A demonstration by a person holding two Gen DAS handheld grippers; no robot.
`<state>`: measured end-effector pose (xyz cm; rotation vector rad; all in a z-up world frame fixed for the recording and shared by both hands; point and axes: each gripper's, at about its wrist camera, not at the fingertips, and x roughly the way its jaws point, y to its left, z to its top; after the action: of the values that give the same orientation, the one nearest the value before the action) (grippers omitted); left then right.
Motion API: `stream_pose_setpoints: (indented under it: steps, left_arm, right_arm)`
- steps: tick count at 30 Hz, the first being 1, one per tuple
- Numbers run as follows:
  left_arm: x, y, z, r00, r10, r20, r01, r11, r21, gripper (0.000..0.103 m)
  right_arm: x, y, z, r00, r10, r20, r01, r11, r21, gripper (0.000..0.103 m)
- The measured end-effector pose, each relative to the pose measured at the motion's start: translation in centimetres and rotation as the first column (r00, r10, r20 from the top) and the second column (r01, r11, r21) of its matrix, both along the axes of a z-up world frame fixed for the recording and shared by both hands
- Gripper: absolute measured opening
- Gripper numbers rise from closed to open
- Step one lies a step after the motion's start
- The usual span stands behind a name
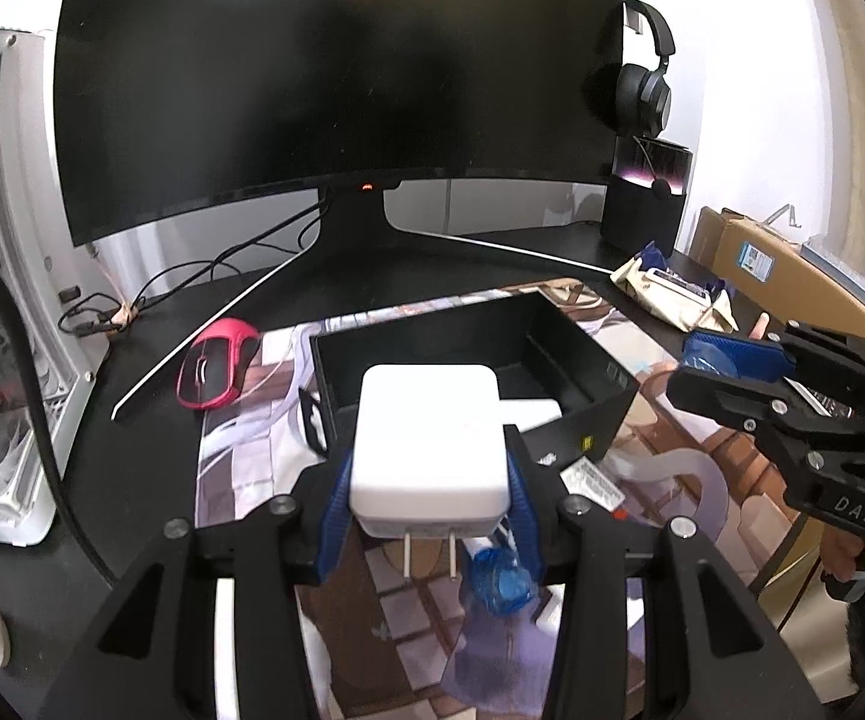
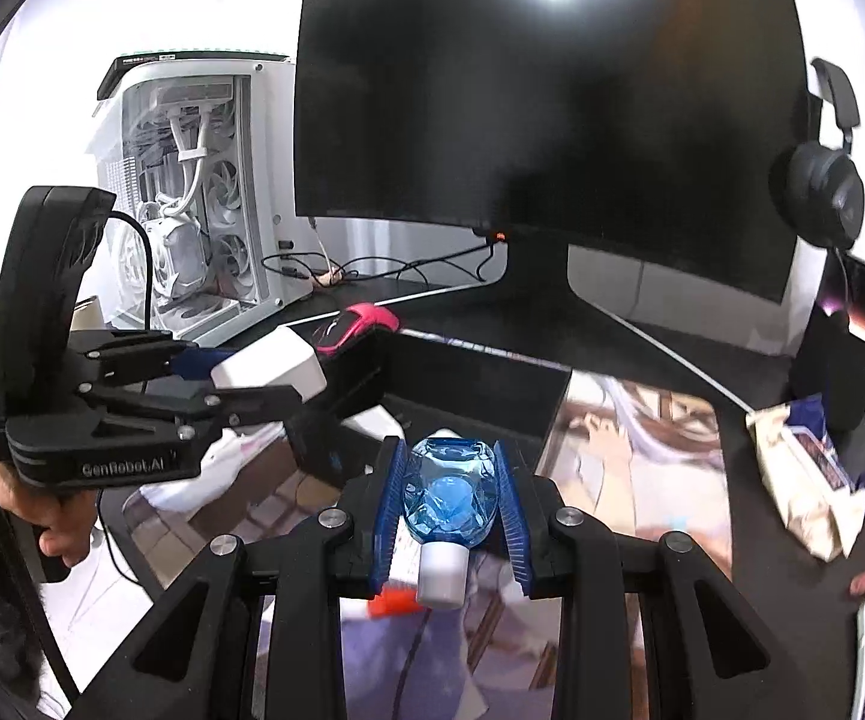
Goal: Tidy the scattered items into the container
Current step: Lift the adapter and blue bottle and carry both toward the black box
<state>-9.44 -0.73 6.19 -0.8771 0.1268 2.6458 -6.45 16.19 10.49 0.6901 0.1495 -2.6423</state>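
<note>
Left wrist view: black box (image 1: 576,360) holds a white item (image 1: 531,411); left gripper (image 1: 429,468) clamps white charger (image 1: 429,438), right gripper (image 2: 450,492) blue bottle (image 2: 450,492).

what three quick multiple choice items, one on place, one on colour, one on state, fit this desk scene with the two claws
1. Where is the computer mouse?
A. on the desk left of the black box
B. inside the black box
C. on top of the headphones

2. What colour is the small bottle in the right claw?
A. green
B. clear blue
C. orange

3. What is the left claw doing?
A. standing open with nothing in it
B. gripping the computer mouse
C. gripping a white charger

Answers:
1 A, the mouse lies on the desk beside the black box, not in it.
2 B, the bottle is see-through blue with a white cap.
3 C, the blue pads press both sides of the white charger, prongs toward the camera.
</note>
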Motion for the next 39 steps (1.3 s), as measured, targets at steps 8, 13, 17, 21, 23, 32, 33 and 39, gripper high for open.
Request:
stream_pose_setpoints:
  steps: [8,13,17,21,23,32,33,39]
  left_arm:
    - [-2.2,0.5,0.5,1.0,-0.015,-0.001,0.015,1.0,0.004,0.044]
    - [-3.8,0.8,0.2,1.0,-0.011,0.013,0.011,1.0,0.005,0.044]
    - [-4.9,0.9,-0.4,0.999,-0.014,0.03,0.014,1.0,0.002,0.044]
    - [-6.1,1.0,-1.1,0.999,-0.01,0.051,0.01,1.0,0.001,0.044]
    - [-6.6,1.0,-1.3,0.998,-0.009,0.058,0.009,1.0,0.003,0.044]
    - [-8.1,1.4,-2.2,0.996,-0.018,0.087,0.018,1.0,0.003,0.044]
    - [-8.2,1.4,-2.3,0.996,-0.018,0.09,0.018,1.0,0.003,0.044]
    - [-8.8,1.3,-2.6,0.995,-0.018,0.102,0.017,1.0,0.007,0.044]
  right_arm:
    - [-2.9,-1.0,1.3,1.0,0.026,-0.003,-0.026,1.0,0.015,0.03]
    - [-4.9,-1.6,1.3,0.999,0.029,0.012,-0.03,0.999,0.024,0.03]
    - [-6.4,-2.4,0.9,0.999,0.041,0.027,-0.042,0.998,0.04,0.03]
    - [-7.8,-2.8,0.0,0.998,0.044,0.055,-0.047,0.997,0.054,0.03]
    - [-8.3,-3.0,-0.5,0.996,0.046,0.07,-0.05,0.997,0.06,0.03]
    - [-9.9,-3.2,-2.1,0.992,0.039,0.123,-0.048,0.996,0.076,0.03]
    - [-10.1,-3.3,-2.3,0.991,0.039,0.127,-0.049,0.996,0.077,0.03]
    - [-10.5,-3.3,-2.8,0.989,0.035,0.143,-0.048,0.995,0.086,0.03]
